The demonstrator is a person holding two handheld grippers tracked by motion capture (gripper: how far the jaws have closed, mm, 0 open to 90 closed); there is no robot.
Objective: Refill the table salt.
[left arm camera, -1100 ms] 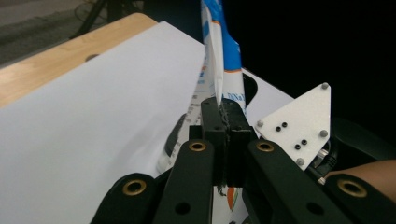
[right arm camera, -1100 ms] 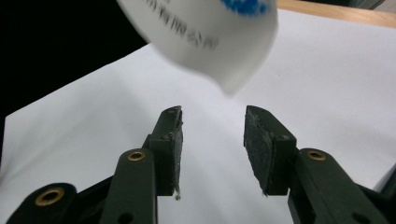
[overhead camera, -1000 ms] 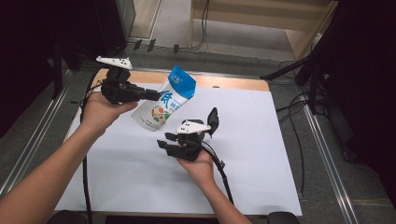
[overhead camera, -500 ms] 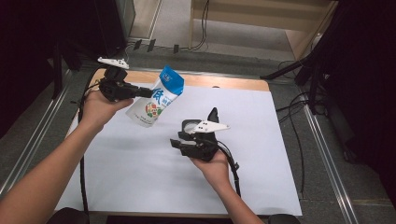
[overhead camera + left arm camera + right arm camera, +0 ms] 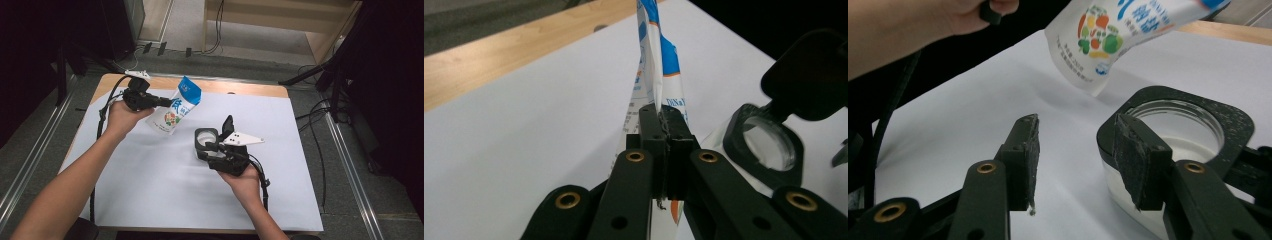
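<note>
pouch (image 5: 176, 107): soft white plastic bag with a blue top band and printed vegetables, held tilted in the air over the far-left part of the surface (image 5: 150, 200), its bottom corner lowest and near the container. the left gripper (image 5: 162, 102) has its fingers (image 5: 664, 131) pressed together on the bag's thin side seam, seen edge-on in the left gripper view.

container (image 5: 206, 140): small clear tub with a squared black rim and a black hinged lid (image 5: 227, 125) standing open; a white layer seems to lie inside. it stands on the surface near the middle, just beside the right gripper (image 5: 1075, 165).

right gripper: fingers (image 5: 1024, 155) spread, nothing between them; one pad sits against or just before the tub's rim, contact not certain.

surface: flat white sheet over a wooden top, matte, bare wood showing along the far edge.

step in hand, as judged: bag being brought over the open tub, probably to pour. next move calls for bringing a corner of the bag above the round opening, with the right gripper steadying the tub; whether the bag is already cut open cannot be told.
</note>
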